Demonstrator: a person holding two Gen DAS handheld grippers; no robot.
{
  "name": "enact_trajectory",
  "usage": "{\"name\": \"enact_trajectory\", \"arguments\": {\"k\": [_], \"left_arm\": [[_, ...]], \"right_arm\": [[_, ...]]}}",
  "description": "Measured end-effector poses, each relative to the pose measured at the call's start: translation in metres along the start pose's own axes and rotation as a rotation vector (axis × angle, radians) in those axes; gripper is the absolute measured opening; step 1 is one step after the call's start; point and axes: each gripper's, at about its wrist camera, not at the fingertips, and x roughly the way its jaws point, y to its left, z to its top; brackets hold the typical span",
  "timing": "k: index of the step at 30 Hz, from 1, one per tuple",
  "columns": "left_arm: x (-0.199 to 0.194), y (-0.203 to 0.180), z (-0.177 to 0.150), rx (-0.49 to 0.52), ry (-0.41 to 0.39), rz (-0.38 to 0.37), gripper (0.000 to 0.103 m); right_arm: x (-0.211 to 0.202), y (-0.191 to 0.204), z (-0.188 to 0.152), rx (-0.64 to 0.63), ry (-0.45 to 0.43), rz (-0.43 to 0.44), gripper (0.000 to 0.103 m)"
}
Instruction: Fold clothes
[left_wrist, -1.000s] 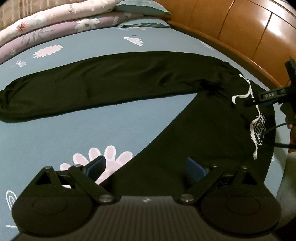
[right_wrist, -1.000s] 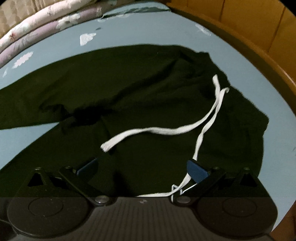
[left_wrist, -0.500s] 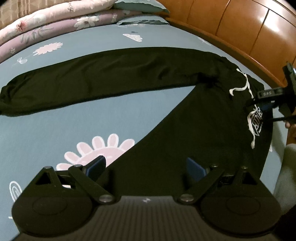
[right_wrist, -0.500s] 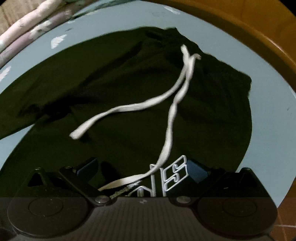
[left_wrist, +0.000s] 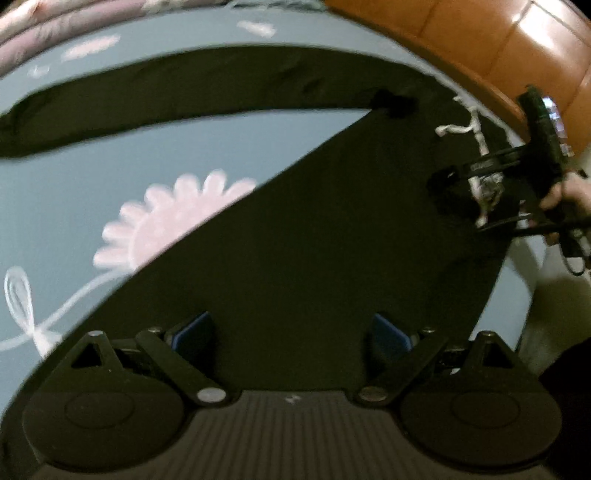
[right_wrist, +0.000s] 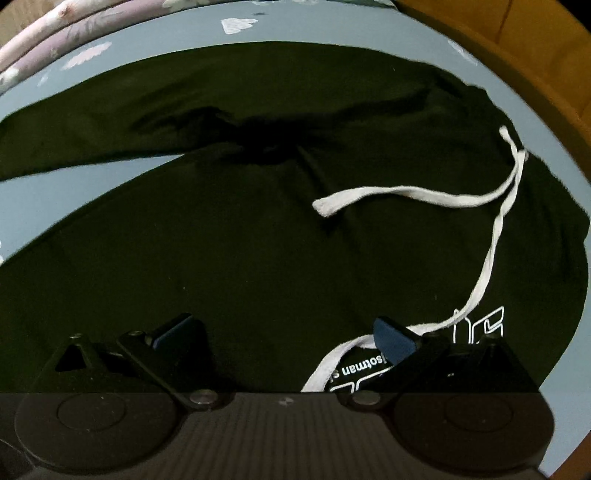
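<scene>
Item: black sweatpants (left_wrist: 303, 236), laid flat on our blue floral bedsheet (left_wrist: 66, 192). In the left wrist view, one leg runs along the top of the frame, its cuff at the far left; the other slants from the crotch at upper right down to lower centre. Waistband at right, white drawstring (right_wrist: 491, 254) trailing down across it. Our left gripper (left_wrist: 291, 332) hangs over the near leg, fingers spread apart. Our right gripper (right_wrist: 284, 336), likewise spread, sits low over the printed waist area.
</scene>
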Motion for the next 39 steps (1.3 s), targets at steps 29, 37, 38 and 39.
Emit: {"name": "enact_trajectory", "arguments": {"k": [29,37,38,39], "left_arm": [[-0.031,0.027,-0.030,-0.100,-0.068,0.068,0.094],[-0.011,0.013,-0.032,-0.029,-0.030,0.041,0.094],[-0.011,0.012,-0.032,-0.024,-0.030,0.043,0.094],[-0.012,0.011,-0.032,-0.024,-0.031,0.041,0.094]], "right_arm": [[-0.054,0.037,-0.009,-0.130,0.044,0.189,0.103],[-0.039,0.029,-0.069,-0.164,0.115,0.098,0.103],[-0.044,0.027,-0.069,-0.154,0.097,0.105,0.103],[-0.049,0.025,-0.068,-0.142,0.079,0.110,0.103]]}}
